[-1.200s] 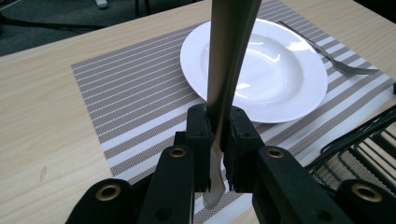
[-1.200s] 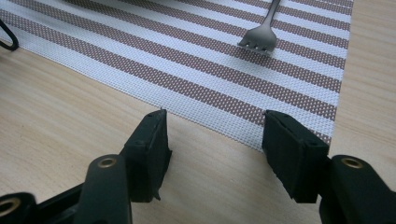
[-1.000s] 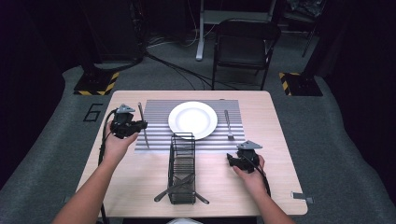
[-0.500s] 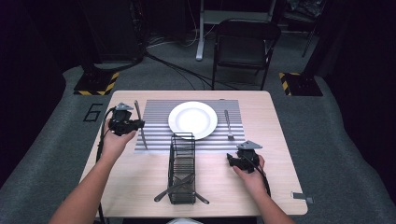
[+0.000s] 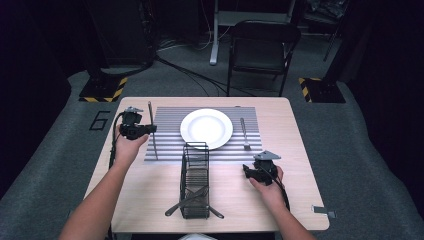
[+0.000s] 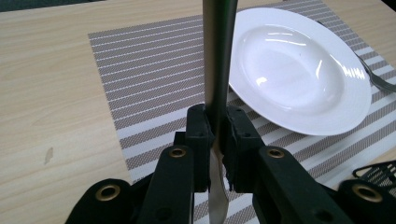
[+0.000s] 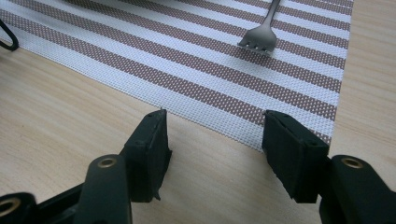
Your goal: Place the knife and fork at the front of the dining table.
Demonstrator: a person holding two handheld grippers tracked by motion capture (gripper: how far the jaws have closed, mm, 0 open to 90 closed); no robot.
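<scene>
A silver table knife [image 5: 153,140] hangs over the left edge of the striped placemat [image 5: 167,150], left of the white plate [image 5: 206,128]. My left gripper [image 5: 149,129] is shut on it. In the left gripper view the pads clamp the knife [image 6: 217,70] near the middle of its length, with the plate [image 6: 299,70] behind to the right. My right gripper [image 5: 248,171] rests low over the bare wood by the placemat's near right corner. Its jaws are open with nothing between them [image 7: 215,140]. A fork [image 7: 261,35] lies on the placemat [image 7: 187,60] ahead of them.
A black wire caddy [image 5: 195,180] stands at the front middle of the table, with dark utensils sticking out at its base. The fork [image 5: 244,134] lies right of the plate. A folding chair [image 5: 262,47] stands beyond the table's far edge.
My left gripper has shifted slightly left and away with the knife still in it. The right hand has stayed put.
</scene>
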